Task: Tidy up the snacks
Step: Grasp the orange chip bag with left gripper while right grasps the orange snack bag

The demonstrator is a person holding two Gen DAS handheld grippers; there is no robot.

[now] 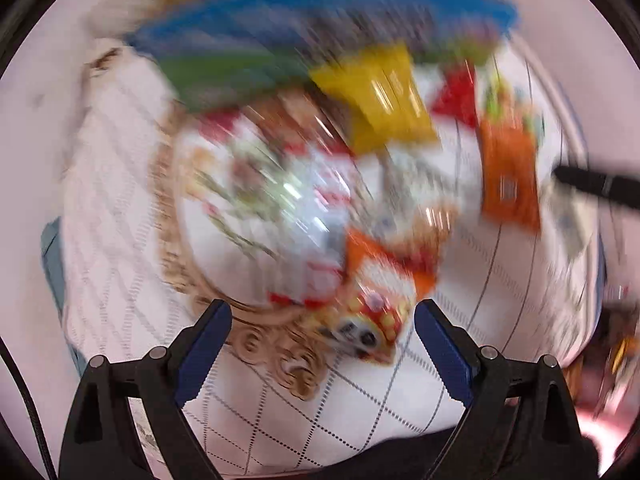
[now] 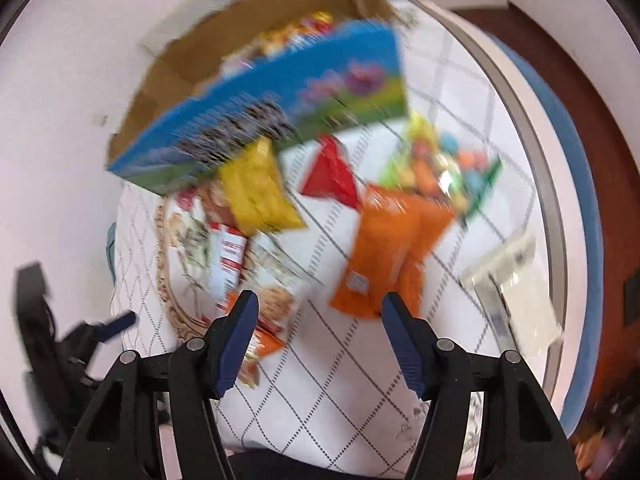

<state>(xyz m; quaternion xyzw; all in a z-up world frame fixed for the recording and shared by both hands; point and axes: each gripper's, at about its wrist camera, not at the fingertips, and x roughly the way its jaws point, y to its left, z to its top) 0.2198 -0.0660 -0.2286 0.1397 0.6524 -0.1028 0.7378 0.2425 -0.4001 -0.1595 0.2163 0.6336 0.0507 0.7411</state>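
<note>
Both views are blurred by motion. Snack packets lie on a white quilted tablecloth: a yellow packet (image 1: pixel 380 100) (image 2: pixel 256 192), a red packet (image 1: pixel 456 100) (image 2: pixel 330 174), an orange packet (image 1: pixel 508 172) (image 2: pixel 384 248), a white-and-red packet (image 1: pixel 288 208) (image 2: pixel 228 260), an orange-and-red packet (image 1: pixel 376 300) and a multicoloured packet (image 2: pixel 444 168). A blue-and-green cardboard box (image 1: pixel 280 36) (image 2: pixel 260 120) stands behind them with snacks inside. My left gripper (image 1: pixel 322 324) is open above the orange-and-red packet. My right gripper (image 2: pixel 320 312) is open, near the orange packet.
A round woven placemat (image 1: pixel 176 240) lies under the white-and-red packet. A white box (image 2: pixel 516 292) sits at the right near the round table's rim (image 2: pixel 552 200). The other gripper shows at the left edge (image 2: pixel 72 344). A white wall is behind the cardboard box.
</note>
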